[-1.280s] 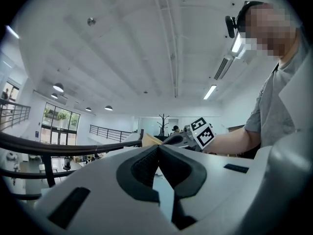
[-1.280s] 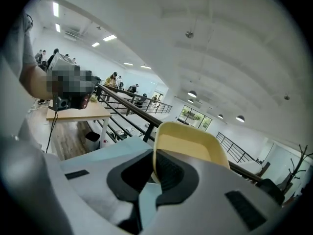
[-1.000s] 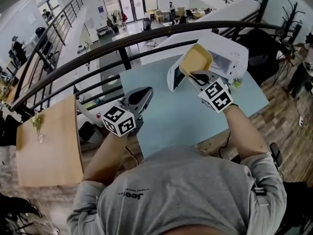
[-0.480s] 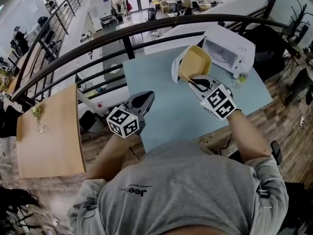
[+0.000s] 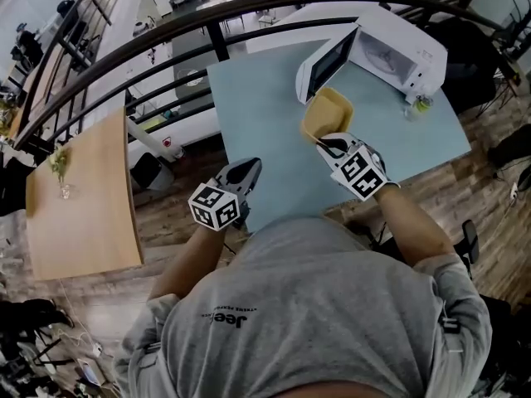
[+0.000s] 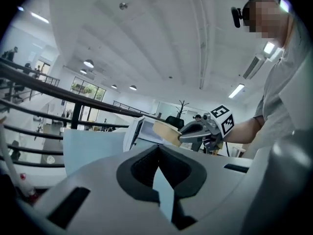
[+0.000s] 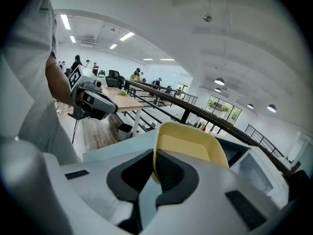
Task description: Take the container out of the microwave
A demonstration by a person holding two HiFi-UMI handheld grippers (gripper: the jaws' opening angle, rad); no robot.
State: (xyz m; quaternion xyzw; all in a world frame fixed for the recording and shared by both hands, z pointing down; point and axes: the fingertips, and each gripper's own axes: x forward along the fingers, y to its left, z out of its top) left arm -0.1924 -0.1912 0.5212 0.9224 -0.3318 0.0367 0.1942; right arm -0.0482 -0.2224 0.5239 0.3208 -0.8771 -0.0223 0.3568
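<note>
Container (image 5: 328, 112) pinched by right gripper (image 5: 320, 138), angled downward; left gripper (image 5: 247, 166) near level.

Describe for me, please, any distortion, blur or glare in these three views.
Head view: the fisheye lens bends the railing into an arc, though focus is crisp. Left gripper view: dark vignetted corners, and a mosaic patch laid in at upper right. Right gripper view: the yellow container close to the lens looks slightly soft; lighting is even.
</note>
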